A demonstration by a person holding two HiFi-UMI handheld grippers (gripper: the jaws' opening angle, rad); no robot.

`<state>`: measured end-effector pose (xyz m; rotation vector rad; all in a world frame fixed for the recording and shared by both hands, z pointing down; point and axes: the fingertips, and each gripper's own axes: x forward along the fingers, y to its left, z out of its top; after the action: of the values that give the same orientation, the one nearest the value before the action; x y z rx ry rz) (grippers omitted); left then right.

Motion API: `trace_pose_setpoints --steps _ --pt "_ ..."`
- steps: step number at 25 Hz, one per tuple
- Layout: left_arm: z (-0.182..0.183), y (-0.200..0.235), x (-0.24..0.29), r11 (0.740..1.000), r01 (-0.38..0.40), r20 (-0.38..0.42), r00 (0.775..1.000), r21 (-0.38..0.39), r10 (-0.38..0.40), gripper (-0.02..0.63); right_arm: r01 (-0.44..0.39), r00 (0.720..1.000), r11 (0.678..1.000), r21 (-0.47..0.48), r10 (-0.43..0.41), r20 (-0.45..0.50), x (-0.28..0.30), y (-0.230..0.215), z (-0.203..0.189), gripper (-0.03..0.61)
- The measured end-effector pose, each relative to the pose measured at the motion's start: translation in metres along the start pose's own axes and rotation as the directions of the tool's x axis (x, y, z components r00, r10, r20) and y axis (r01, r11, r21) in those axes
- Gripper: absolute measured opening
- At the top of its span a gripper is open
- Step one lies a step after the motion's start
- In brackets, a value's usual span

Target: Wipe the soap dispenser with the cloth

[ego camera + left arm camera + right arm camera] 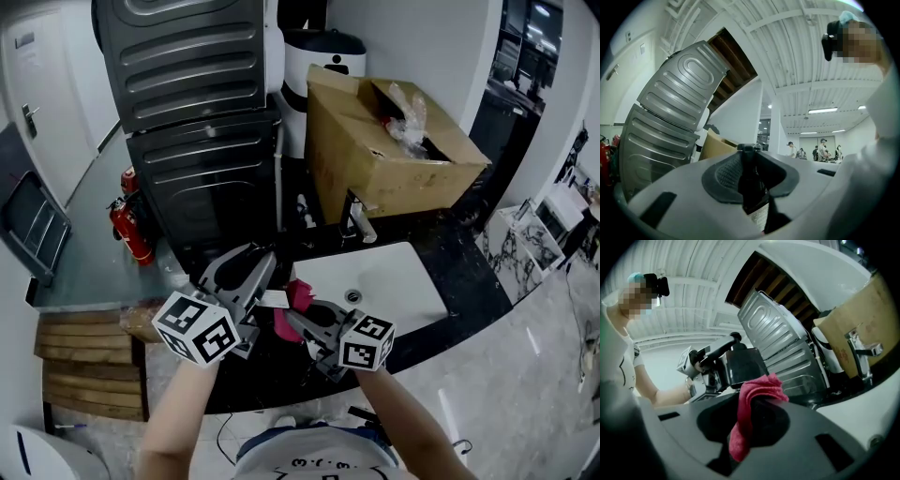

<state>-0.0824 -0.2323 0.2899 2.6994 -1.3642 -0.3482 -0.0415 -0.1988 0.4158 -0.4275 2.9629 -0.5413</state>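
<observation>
In the head view my left gripper (pixel 265 283) is shut on a dark soap dispenser (pixel 273 299) with a white label, held above the black counter's front. The left gripper view shows the bottle (pixel 751 185) clamped between the pads, its label low down. My right gripper (pixel 298 315) is shut on a red cloth (pixel 296 298), which touches the dispenser's right side. From the right gripper view the cloth (pixel 751 401) bunches out of the jaws just in front of the black dispenser (pixel 743 365) and its pump head.
A white sink (pixel 403 291) with a chrome faucet (pixel 357 219) lies right of the grippers in the black counter (pixel 469 281). Behind stand an open cardboard box (pixel 375 141) and a ribbed dark appliance (pixel 202 141). Red fire extinguishers (pixel 131 230) stand at the left.
</observation>
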Motion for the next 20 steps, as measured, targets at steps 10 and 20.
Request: trace_pose_setpoints --steps 10,20 --pt "-0.013 -0.001 -0.011 0.998 -0.043 -0.024 0.999 0.039 0.044 0.103 -0.099 0.977 0.991 -0.087 0.081 -0.199 -0.022 0.032 -0.030 0.057" --pt "-0.066 -0.006 -0.021 0.977 -0.064 -0.153 0.983 0.206 0.097 0.103 0.161 0.985 0.934 -0.320 -0.173 -0.010 -0.042 0.018 0.083 0.058"
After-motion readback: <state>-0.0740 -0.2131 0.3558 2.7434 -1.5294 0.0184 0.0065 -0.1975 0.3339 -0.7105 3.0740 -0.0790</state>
